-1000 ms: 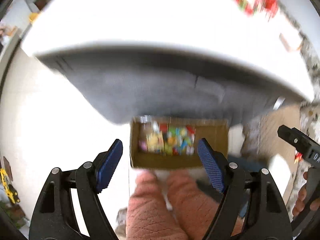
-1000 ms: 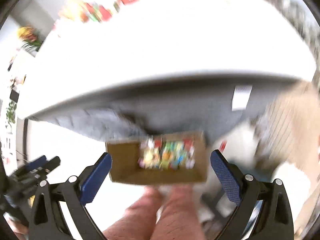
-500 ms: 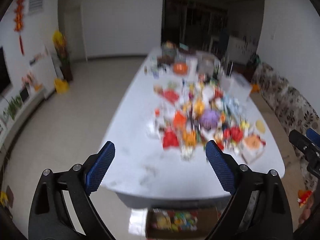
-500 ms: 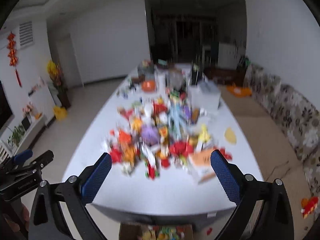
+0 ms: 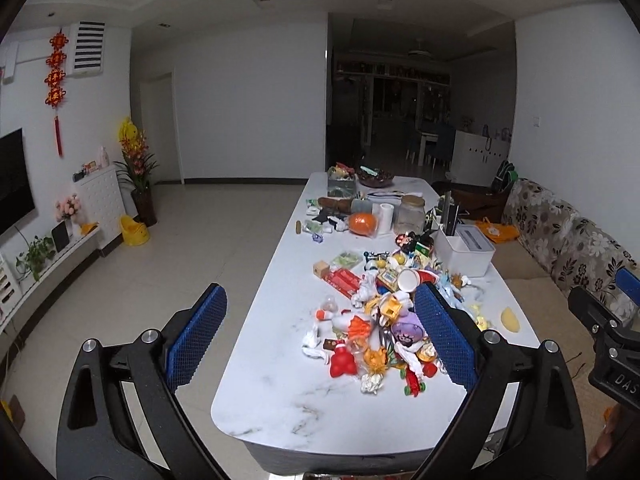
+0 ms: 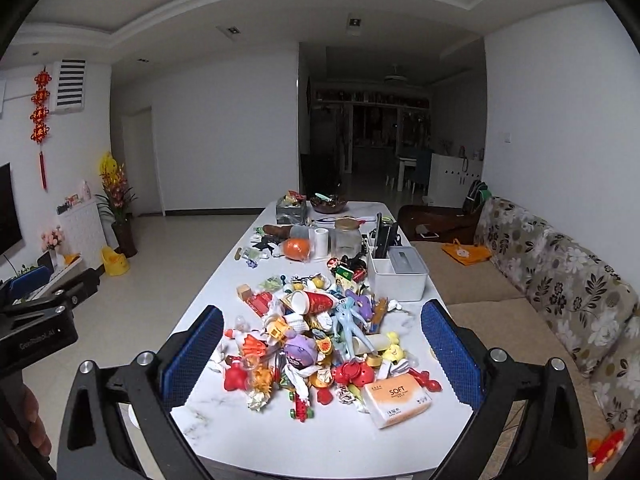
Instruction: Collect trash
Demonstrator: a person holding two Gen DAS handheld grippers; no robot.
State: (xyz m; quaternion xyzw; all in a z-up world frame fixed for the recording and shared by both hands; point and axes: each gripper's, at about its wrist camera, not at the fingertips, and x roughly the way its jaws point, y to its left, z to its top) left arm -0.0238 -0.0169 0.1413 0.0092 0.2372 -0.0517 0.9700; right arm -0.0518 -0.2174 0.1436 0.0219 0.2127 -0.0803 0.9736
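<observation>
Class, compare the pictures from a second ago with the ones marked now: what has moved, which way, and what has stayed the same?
Both claws swung upward: a second ago they pointed down at a cardboard box of colourful items beneath the table edge; now the left claw and right claw face along the white table at the pile of toys and scraps. Nothing was grasped or released. Both stayed open and empty.
</observation>
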